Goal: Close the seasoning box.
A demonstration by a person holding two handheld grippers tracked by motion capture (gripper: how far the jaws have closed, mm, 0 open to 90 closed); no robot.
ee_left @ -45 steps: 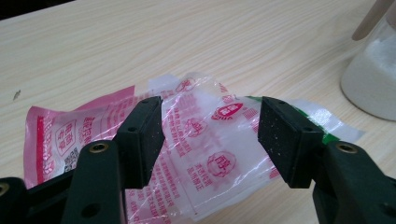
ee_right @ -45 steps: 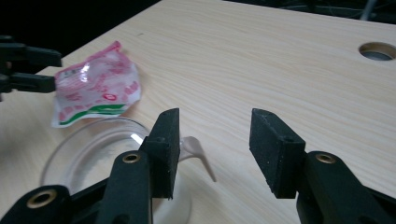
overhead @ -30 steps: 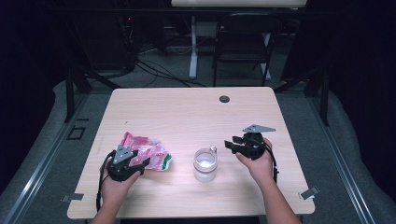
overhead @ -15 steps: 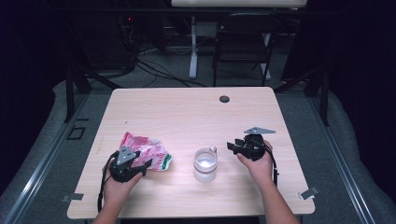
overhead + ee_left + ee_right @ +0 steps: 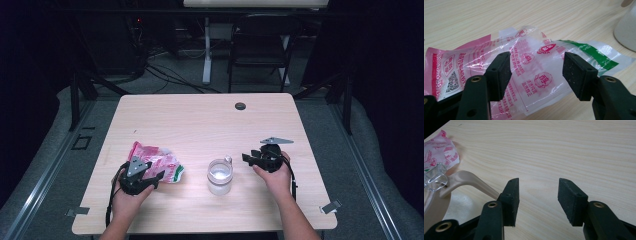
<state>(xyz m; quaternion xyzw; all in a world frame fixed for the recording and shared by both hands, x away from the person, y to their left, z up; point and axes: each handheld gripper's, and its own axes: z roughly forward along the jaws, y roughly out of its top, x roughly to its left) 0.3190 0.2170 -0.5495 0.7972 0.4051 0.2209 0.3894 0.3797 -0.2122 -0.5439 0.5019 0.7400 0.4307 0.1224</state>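
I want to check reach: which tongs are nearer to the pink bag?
Left. The left tongs stand open right over the bag; the right tongs are beyond the cup.

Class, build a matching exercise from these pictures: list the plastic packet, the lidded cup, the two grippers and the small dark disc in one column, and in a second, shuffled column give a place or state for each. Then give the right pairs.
Things
1. crinkled pink, clear and green plastic packet
2. clear plastic cup with a beige flip lid
3. left gripper
4. right gripper
5. small dark round disc

Places or states
A. near the far edge of the wooden table
B. jaws open over bare wood, beside the lid
C. front middle of the table
D. jaws open, packet behind them
E. lying flat, front left

Pairs: 1-E, 2-C, 3-D, 4-B, 5-A
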